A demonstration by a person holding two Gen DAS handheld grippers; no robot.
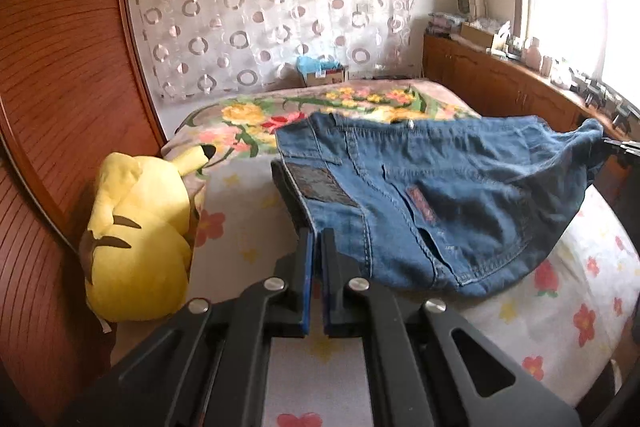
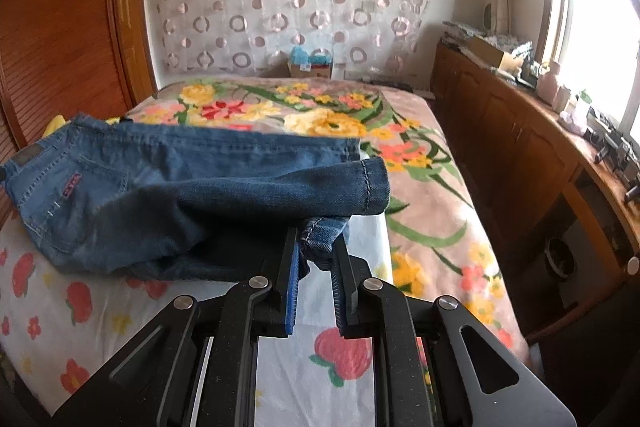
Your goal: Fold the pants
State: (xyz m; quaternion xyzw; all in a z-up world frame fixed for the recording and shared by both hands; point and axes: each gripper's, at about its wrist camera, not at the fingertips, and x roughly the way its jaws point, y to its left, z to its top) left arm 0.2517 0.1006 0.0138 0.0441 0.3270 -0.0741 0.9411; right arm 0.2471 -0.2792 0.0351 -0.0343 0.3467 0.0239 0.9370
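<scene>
A yellow plush (image 1: 136,235) lies left of the jeans (image 1: 440,199) on the bed (image 1: 560,291). The left gripper (image 1: 316,247) clamps their waistband edge; the right gripper (image 2: 316,247) pinches a hem, lifting it.

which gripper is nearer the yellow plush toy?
Left. The left gripper pinches the waistband of the blue denim jeans, right beside the yellow plush toy. The right gripper holds a leg hem at the jeans' opposite end, farther from the toy.
</scene>
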